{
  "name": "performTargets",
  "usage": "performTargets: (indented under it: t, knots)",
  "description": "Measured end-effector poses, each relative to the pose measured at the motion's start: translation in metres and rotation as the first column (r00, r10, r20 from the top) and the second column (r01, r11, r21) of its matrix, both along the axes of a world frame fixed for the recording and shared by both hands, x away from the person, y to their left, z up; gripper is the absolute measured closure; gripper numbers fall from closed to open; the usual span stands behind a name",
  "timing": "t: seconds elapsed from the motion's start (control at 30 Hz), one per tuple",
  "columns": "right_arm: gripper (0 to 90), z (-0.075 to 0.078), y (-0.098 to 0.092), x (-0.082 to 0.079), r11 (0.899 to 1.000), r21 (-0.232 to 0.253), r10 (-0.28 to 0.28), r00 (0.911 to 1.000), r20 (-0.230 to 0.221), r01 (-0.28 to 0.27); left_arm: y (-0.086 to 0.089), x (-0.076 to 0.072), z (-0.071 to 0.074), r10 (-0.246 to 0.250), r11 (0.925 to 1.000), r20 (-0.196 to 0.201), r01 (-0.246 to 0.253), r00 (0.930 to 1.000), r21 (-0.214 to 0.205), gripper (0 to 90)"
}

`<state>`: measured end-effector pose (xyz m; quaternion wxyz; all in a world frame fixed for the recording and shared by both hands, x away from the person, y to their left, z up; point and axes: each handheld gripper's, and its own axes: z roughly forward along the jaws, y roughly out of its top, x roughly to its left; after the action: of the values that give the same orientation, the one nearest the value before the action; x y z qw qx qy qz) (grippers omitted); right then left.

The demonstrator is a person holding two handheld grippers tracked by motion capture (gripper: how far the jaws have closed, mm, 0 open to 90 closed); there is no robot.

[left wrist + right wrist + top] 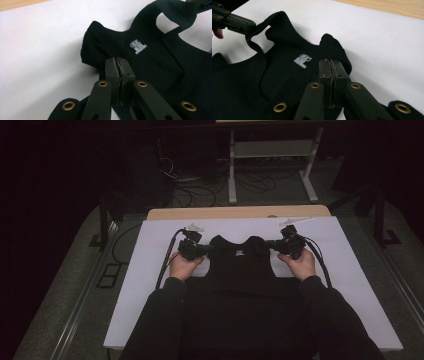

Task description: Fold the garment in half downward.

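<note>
Black tank top (240, 265) near the white surface's (150, 285) far edge, left gripper (204, 249) and right gripper (272, 244) each clamped on a shoulder strap — best lift both evenly, fabric taut

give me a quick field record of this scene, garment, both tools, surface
garment: black sleeveless top, small pale print inside the neckline, lying on the sheet
left tool: jaws shut on the garment's shoulder strap
right tool: jaws shut on the other shoulder strap
surface: white sheet over a wooden table
hands: one behind each tool, forearms in dark sleeves
state: top held by both straps, body draped toward the person
</note>
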<state>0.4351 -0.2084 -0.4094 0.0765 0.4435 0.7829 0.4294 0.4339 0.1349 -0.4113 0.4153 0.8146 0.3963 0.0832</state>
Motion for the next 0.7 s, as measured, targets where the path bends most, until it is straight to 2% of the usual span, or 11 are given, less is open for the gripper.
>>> performTargets:
  t: [0.1, 0.43, 0.5, 0.6, 0.7]
  knots:
    - [86.9, 0.003, -0.001, -0.009, 1.0, 0.015, 0.013, 0.9999, 0.011, -0.013, 0.002, -0.011, 0.005, -0.008, 0.9998, 0.027, 0.008, 0.9996, -0.018, 87.1]
    - [86.9, 0.013, -0.003, -0.036, 0.996, 0.08, 0.049, 0.9985, 0.024, -0.05, 0.007, -0.037, 0.019, -0.049, 0.9987, 0.077, 0.05, 0.9958, -0.005, 87.1]
    - [86.9, 0.015, -0.003, -0.042, 0.995, 0.079, 0.062, 0.9977, 0.028, -0.064, 0.009, -0.041, 0.021, -0.062, 0.9981, 0.086, 0.062, 0.9944, 0.007, 87.1]
    - [86.9, 0.016, -0.003, -0.048, 0.994, 0.075, 0.072, 0.997, 0.03, -0.074, 0.011, -0.047, 0.024, -0.058, 0.9982, 0.089, 0.059, 0.9943, -0.006, 87.1]
    - [86.9, 0.018, -0.005, -0.053, 0.994, 0.076, 0.081, 0.9963, 0.029, -0.083, 0.012, -0.052, 0.024, -0.059, 0.9983, 0.092, 0.059, 0.9941, 0.0, 87.1]
